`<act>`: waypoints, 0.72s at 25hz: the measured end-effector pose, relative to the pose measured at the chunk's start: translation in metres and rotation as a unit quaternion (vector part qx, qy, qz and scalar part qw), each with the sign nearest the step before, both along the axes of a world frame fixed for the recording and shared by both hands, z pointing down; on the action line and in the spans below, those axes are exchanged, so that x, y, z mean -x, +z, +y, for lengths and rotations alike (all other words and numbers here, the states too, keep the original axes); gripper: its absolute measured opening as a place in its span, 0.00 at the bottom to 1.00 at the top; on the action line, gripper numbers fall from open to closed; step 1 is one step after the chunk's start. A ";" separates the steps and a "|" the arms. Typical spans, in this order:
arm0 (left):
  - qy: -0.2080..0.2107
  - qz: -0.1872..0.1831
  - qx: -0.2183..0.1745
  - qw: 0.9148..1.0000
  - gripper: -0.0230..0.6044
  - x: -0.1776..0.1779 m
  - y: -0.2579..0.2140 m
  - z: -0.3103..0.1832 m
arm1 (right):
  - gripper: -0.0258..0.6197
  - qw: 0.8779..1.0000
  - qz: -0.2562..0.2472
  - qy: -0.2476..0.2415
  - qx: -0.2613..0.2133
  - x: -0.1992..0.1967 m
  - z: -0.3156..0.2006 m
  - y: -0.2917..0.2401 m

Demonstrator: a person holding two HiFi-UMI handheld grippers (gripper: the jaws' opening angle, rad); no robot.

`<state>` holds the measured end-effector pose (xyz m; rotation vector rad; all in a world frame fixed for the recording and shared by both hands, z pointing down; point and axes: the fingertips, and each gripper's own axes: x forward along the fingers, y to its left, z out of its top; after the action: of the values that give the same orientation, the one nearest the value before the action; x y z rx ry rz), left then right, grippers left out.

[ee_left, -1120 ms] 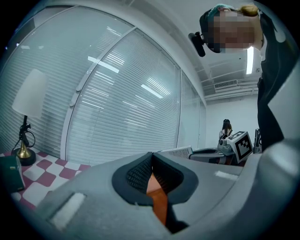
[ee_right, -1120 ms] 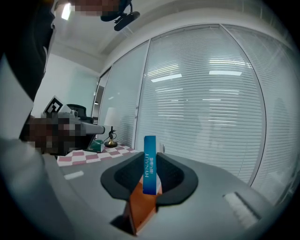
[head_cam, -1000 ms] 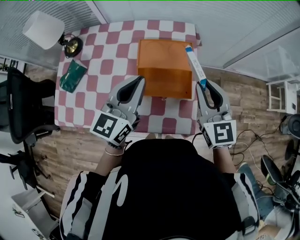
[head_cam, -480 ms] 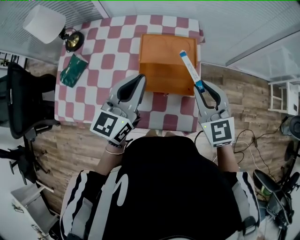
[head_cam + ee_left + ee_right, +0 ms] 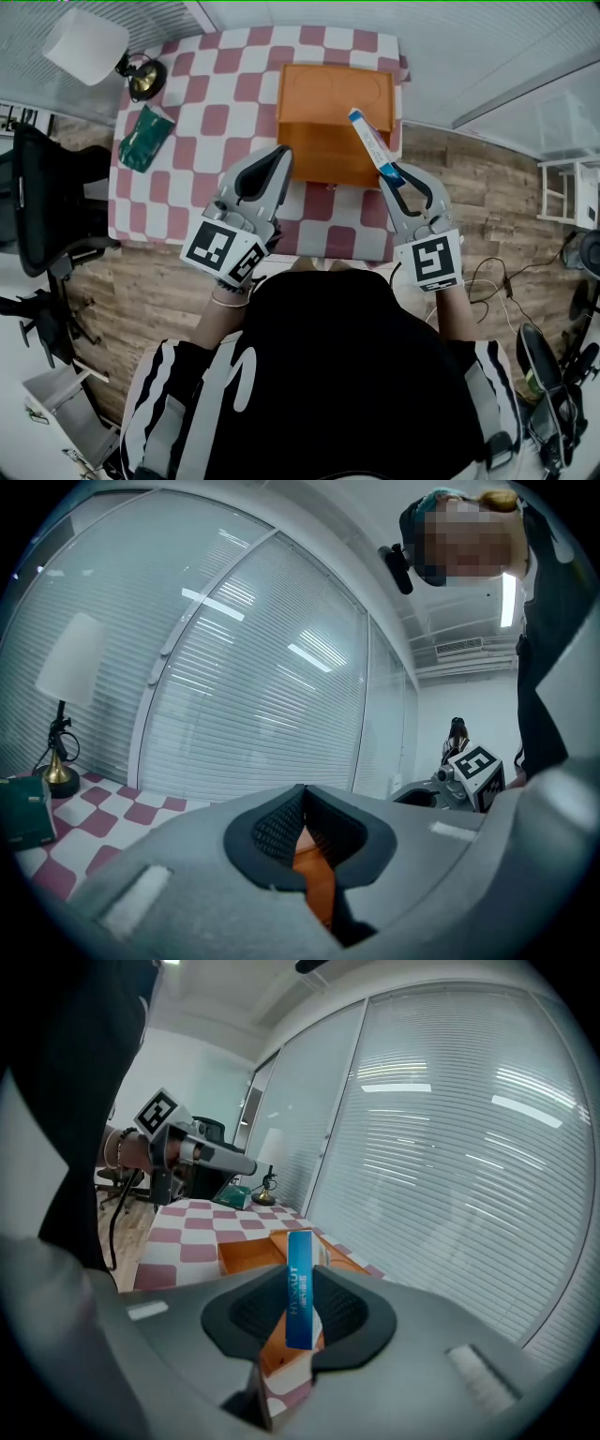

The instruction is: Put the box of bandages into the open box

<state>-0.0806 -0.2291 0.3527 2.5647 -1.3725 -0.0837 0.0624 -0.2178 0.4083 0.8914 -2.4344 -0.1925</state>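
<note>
Blue bandage box (image 5: 368,141) clamped in right gripper (image 5: 389,171), long axis outward (toward orange box (image 5: 323,94)).

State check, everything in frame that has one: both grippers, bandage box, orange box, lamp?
right gripper: shut on bandage box.
bandage box: clamped on edge, tilted, far end over the orange box, not inside yet.
orange box: open.
left gripper: shut, empty.
lamp: upright; lit or not, cannot tell.
</note>
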 end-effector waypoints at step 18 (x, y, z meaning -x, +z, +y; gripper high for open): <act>-0.004 -0.003 -0.001 1.000 0.04 0.004 -0.001 -0.002 | 0.17 0.996 0.083 -0.043 0.010 0.006 0.011 0.030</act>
<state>-0.0841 -0.2315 0.3514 2.5630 -1.3863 -0.0784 0.0560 -0.2071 0.4379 0.7313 -2.3171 -0.2640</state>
